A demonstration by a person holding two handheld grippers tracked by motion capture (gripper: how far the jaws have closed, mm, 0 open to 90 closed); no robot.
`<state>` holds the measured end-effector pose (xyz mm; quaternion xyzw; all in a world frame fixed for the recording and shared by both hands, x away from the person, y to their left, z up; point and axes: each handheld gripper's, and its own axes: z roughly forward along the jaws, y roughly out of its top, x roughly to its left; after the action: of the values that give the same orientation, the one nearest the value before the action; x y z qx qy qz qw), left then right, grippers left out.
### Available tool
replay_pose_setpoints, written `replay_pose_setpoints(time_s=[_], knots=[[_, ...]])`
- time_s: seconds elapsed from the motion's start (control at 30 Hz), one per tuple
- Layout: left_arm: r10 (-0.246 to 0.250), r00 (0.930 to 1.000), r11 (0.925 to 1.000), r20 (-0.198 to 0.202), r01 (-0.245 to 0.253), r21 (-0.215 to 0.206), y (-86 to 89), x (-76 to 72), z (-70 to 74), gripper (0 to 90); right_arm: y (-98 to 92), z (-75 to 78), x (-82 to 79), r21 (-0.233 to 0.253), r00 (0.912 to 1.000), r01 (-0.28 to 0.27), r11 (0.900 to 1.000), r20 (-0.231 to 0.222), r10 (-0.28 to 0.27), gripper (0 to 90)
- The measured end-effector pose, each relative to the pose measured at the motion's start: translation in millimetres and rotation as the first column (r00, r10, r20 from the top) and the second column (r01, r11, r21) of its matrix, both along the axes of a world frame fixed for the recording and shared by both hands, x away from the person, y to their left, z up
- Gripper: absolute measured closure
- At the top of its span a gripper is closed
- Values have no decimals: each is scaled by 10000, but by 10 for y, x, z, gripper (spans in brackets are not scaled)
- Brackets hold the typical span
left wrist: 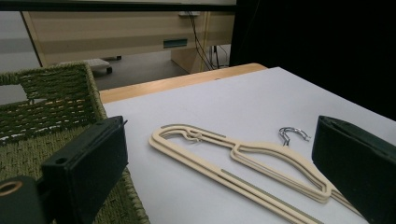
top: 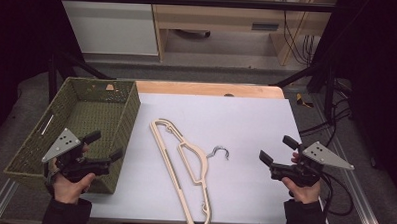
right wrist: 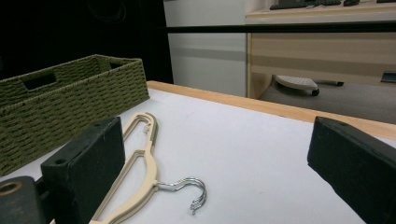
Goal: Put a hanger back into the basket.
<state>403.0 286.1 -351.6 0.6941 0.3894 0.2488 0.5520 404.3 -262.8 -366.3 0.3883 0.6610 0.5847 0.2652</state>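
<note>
Cream plastic hangers (top: 177, 166), stacked together with a metal hook (top: 218, 152), lie flat in the middle of the white table top (top: 246, 123). A green woven basket (top: 129, 114) stands at the left and holds nothing I can see. My left gripper (top: 106, 145) hovers open over the basket's near right corner, its jaws pointing right toward the hangers (left wrist: 261, 151). At the right, my right gripper (top: 277, 149) is open and points left at the hook (right wrist: 191, 189). Both the left gripper (left wrist: 222, 158) and the right gripper (right wrist: 219, 165) hold nothing.
A wooden strip (top: 207, 89) runs along the table's far edge. Beyond it stand a white cabinet (top: 109, 24) and a wooden desk (top: 230, 18). Black cables (top: 331, 121) trail off the table's right side. The basket (right wrist: 70, 98) takes up the left side.
</note>
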Motion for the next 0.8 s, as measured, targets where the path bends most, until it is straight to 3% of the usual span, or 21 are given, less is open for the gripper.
replay_pose_setpoints(time_s=[0.23,0.3,0.57,0.8], knots=[[60,10000,9999,-9,-61,-125,-75,-6,16,41,-18,2,-1,71,10000,-6,10000,21,5,48],[-31,10000,10000,8,31,18,-129,-5,23,41,-8,-3,2,32,10000,3,10000,-12,-3,48],[-547,9982,9976,-262,557,400,-370,54,4,42,33,-29,12,-84,9999,-125,9999,-104,124,49],[-1159,9920,9901,-499,1194,733,-693,193,4,42,37,-41,20,-75,9997,-204,9998,-165,203,49]])
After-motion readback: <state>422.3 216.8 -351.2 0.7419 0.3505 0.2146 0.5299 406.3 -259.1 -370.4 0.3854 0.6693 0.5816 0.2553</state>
